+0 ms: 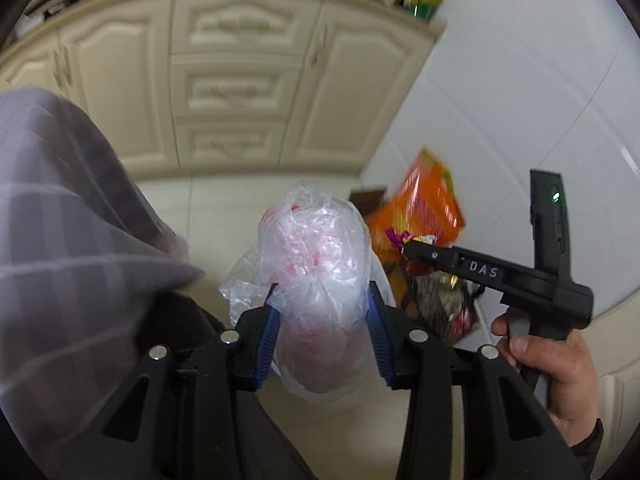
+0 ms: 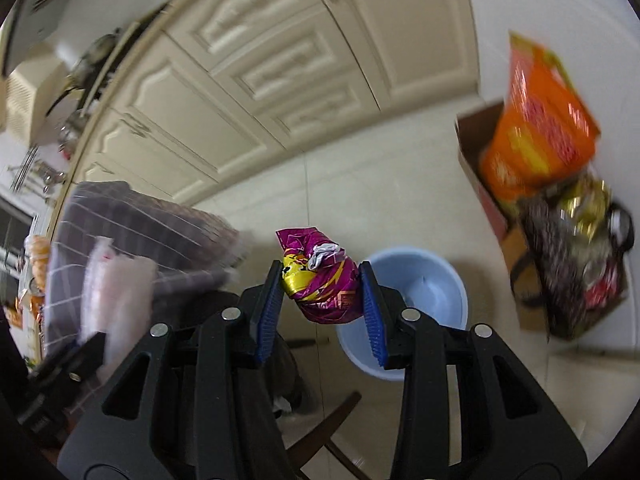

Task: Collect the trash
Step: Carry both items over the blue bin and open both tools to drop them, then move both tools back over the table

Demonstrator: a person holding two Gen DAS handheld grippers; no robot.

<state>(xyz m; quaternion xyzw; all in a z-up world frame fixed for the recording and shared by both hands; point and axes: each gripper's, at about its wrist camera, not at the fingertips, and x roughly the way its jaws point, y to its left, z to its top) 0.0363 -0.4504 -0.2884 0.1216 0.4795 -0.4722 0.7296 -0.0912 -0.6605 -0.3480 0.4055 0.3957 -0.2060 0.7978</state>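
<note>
Left gripper (image 1: 322, 300) clamps crumpled clear plastic bag (image 1: 316, 264). Right gripper (image 2: 320, 284) clamps purple-yellow snack wrapper (image 2: 320, 276), above light-blue bin (image 2: 420, 292).

I see a thin, crinkled clear plastic bag (image 1: 320, 280) between ribbed blue pads (image 1: 268, 336) on my matt black plastic left gripper (image 1: 322, 320). My right gripper (image 2: 322, 296) pinches a glossy, creased purple foil wrapper (image 2: 320, 276). Beyond sits a smooth pale blue plastic bin (image 2: 424, 280), a brown cardboard box (image 2: 476, 140) at far right, and a shiny tiled floor (image 2: 360, 168).
</note>
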